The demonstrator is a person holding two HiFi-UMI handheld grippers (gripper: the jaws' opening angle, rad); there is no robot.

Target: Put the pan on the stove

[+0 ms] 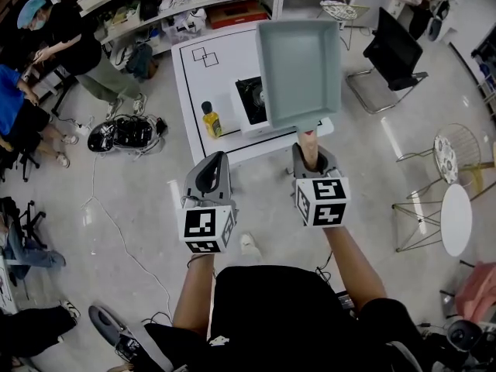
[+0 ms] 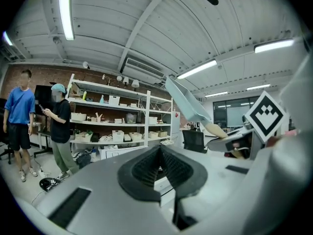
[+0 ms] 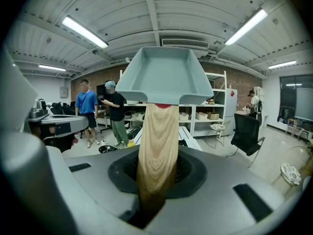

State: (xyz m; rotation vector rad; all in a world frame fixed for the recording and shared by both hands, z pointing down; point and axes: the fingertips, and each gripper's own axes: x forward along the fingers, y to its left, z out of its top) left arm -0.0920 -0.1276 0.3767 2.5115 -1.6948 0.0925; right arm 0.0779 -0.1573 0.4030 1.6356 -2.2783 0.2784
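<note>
Your right gripper (image 1: 312,152) is clamped on the wooden handle (image 3: 157,146) of the teal pan (image 1: 298,72), and your left gripper (image 1: 211,169) is pinched closed on nothing. You've got the pan up in the air, covering part of the stove (image 1: 249,99) on the white table (image 1: 190,91). A yellow bottle (image 1: 211,120) stands just left of the stove, with shelves (image 1: 194,6) behind.

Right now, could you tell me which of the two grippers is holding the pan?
The right gripper: it clamps the wooden handle of the pan; the left gripper holds nothing.
</note>
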